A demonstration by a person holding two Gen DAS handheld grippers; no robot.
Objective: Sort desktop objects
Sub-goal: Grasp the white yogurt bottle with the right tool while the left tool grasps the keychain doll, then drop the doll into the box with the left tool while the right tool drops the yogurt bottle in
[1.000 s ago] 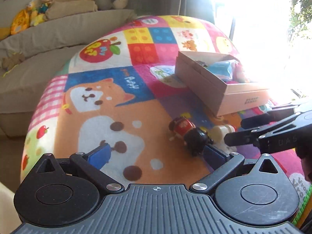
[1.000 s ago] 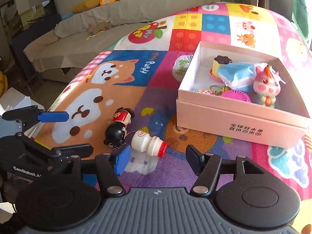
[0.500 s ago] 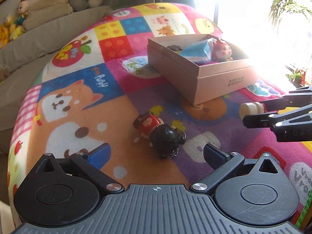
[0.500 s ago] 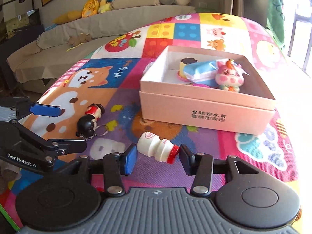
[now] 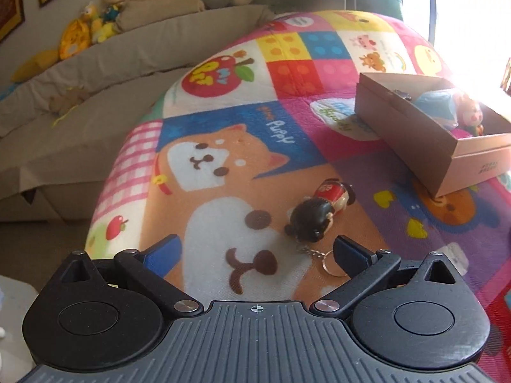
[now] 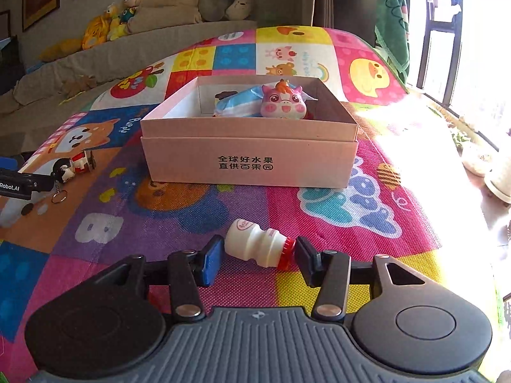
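A small white bottle with a red cap lies crosswise between the pads of my right gripper, which is shut on it, base against the left pad and cap against the right. It hangs above the mat, in front of the pink cardboard box. The box holds a pink toy animal and a blue packet. My left gripper is open. A black-haired doll keychain lies on the mat just beyond its right finger. The box sits to the far right in the left wrist view.
A colourful patchwork play mat covers the table. A grey sofa with plush toys runs behind and to the left. A bright window and a white pot lie past the table's right edge.
The right gripper closed on the bottle, lifted it off the mat and swung round to face the box's front. The left gripper moved in on the doll keychain; the right gripper has left its view.
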